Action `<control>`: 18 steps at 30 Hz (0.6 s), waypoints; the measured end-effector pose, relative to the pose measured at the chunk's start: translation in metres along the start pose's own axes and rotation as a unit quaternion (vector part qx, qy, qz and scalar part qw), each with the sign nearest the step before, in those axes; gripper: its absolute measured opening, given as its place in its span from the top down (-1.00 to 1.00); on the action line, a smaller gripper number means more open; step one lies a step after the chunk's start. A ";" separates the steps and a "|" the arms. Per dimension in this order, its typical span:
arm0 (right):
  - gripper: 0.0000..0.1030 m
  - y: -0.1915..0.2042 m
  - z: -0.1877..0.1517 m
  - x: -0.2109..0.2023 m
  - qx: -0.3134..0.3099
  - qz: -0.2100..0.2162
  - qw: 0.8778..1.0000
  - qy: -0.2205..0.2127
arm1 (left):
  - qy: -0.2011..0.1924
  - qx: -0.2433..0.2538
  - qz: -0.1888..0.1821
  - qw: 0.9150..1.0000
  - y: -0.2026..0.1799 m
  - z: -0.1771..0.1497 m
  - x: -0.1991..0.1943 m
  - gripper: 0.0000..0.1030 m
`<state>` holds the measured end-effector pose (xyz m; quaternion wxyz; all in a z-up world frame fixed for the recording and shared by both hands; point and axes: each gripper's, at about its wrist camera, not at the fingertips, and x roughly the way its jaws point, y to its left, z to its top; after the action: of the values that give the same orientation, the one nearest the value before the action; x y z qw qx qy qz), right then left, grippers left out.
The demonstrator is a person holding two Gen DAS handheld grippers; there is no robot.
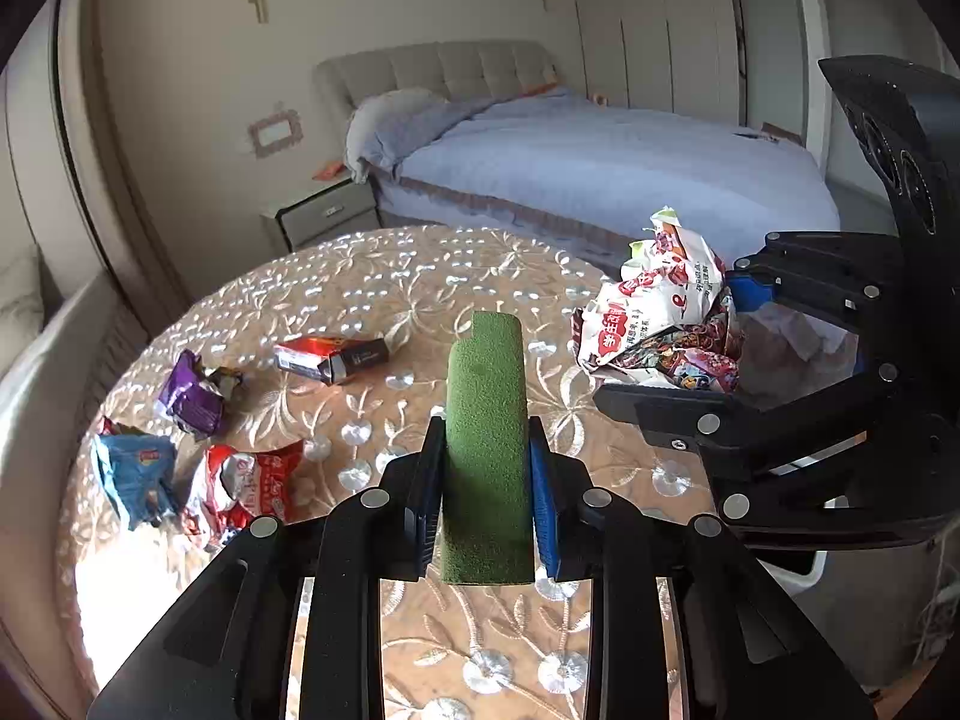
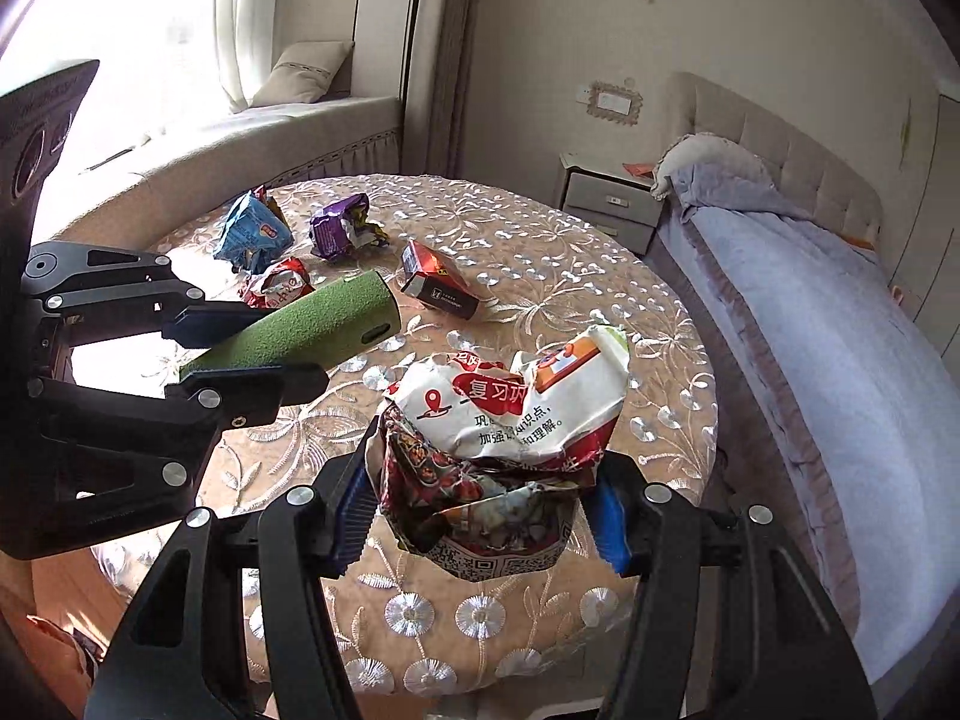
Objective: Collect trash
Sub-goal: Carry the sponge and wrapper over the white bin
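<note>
My left gripper [image 1: 486,480] is shut on a green felt-covered box [image 1: 487,450] and holds it above the round table [image 1: 384,276]; it also shows in the right wrist view [image 2: 312,324]. My right gripper [image 2: 480,516] is shut on a bundle of crumpled snack wrappers [image 2: 510,426], red and white, seen in the left wrist view [image 1: 660,312] at the table's right edge. On the table lie a red-and-black carton [image 1: 330,354], a purple wrapper [image 1: 192,396], a blue wrapper [image 1: 135,474] and a red-and-white wrapper [image 1: 246,486].
The table has an embroidered beige cloth. A bed [image 1: 600,162] with a blue cover stands behind it, with a nightstand [image 1: 324,216] beside it. A cushioned window seat [image 2: 240,138] runs along the window. A pale bin [image 1: 888,612] stands by the table's right edge.
</note>
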<state>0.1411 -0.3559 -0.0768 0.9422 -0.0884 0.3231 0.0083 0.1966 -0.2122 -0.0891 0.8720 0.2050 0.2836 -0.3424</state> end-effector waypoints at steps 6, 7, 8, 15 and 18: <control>-0.17 -0.026 -0.034 -0.024 0.024 -0.035 0.999 0.012 | 0.008 0.041 -0.036 0.998 -0.053 0.003 0.008 0.51; -0.17 -0.032 -0.042 -0.027 0.031 -0.041 0.999 0.017 | 0.009 0.049 -0.043 0.998 -0.063 0.003 0.010 0.51; -0.17 -0.037 -0.048 -0.030 0.036 -0.046 0.998 0.020 | 0.011 0.058 -0.051 0.997 -0.072 0.002 0.012 0.51; -0.17 -0.077 -0.112 -0.049 0.090 -0.086 0.990 0.059 | 0.040 0.115 -0.119 0.985 -0.147 -0.005 0.040 0.51; -0.17 -0.092 -0.144 -0.051 0.112 -0.104 0.985 0.084 | 0.054 0.141 -0.147 0.978 -0.182 -0.011 0.055 0.51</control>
<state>0.0205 -0.4693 -0.1423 0.9113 -0.0156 0.3893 -0.1333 0.0963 -0.3562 -0.1621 0.7580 0.3003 0.3056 -0.4918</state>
